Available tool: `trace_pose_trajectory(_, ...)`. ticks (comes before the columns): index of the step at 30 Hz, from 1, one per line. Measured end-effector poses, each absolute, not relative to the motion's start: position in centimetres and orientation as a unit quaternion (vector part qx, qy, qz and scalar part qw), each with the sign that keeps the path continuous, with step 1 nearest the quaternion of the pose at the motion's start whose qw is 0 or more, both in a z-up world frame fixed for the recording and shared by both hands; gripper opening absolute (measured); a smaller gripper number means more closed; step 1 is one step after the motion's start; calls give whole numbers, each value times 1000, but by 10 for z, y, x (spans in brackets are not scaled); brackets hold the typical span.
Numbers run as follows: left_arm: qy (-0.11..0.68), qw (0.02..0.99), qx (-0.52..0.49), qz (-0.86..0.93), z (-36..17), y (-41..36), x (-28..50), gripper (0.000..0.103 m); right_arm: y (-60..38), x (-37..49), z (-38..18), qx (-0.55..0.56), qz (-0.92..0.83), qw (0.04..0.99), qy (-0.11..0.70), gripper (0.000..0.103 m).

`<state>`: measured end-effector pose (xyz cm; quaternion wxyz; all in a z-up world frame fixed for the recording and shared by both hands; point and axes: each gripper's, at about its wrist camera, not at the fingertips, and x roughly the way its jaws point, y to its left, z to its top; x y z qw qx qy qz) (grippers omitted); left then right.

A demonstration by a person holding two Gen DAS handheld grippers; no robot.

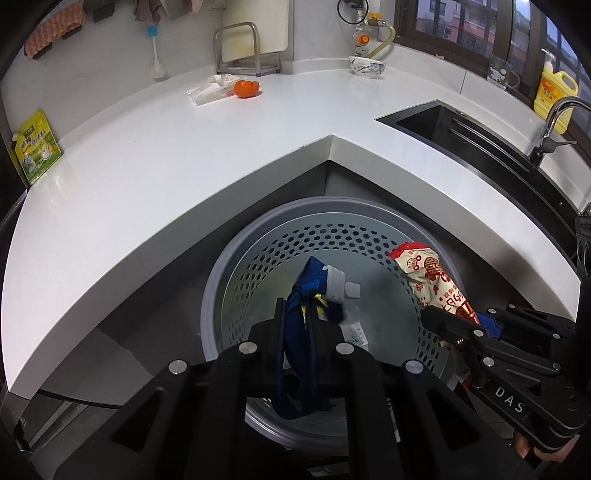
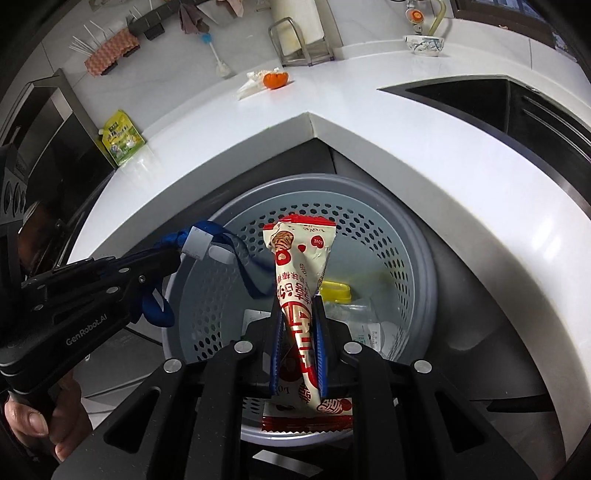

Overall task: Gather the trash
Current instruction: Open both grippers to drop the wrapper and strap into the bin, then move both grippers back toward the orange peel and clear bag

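White corner countertop, dark sink, window

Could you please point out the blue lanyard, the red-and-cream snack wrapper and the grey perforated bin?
Blue fabric lanyard (image 1: 300, 317), left wrist view, its bunched strap.
Red-and-cream cone-shaped snack wrapper (image 2: 301, 266), right wrist view, printed middle.
Grey perforated plastic bin (image 2: 373, 192), right wrist view, far rim.

Two grippers hung over one grey perforated bin: the left gripper and the right gripper. One blue strap and one red-and-cream snack wrapper were there. Upper frame: one orange, one patterned bowl, one yellow bottle, one green packet.
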<state>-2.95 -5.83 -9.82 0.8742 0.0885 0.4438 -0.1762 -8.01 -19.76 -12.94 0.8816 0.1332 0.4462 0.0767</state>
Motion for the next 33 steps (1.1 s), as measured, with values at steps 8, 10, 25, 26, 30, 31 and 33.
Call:
trace_pose_trajectory(8, 451, 873, 81, -165, -101, -53, -25, 37, -197, -73, -127, 128, 68, 885, 442, 21)
trace_pose_trajectory(10, 443, 879, 78, -158, -98, -50, -26, 65, -196, -74, -124, 124, 65, 890, 434, 47)
trace_pose_trajectory(25, 440, 883, 70, -152, -94, -44, -22, 70, -202, -81, -123, 130, 58, 892, 430, 50)
trace_pose_trajectory(26, 441, 882, 70, -152, -94, -45, -21, 70, -202, -80, -123, 130, 58, 891, 430, 50)
trace_pose_trajectory(30, 441, 881, 72, -153, -95, -46, -19, 70, -205, -80, -123, 134, 60, 892, 427, 50)
trace_pose_trajectory(31, 442, 881, 72, -152, -95, -46, -18, 71, -205, -80, -122, 134, 60, 893, 425, 50)
trace_pose_trajectory(33, 443, 881, 72, -152, -95, -46, -16, 72, -207, -79, -122, 136, 62, 895, 420, 50)
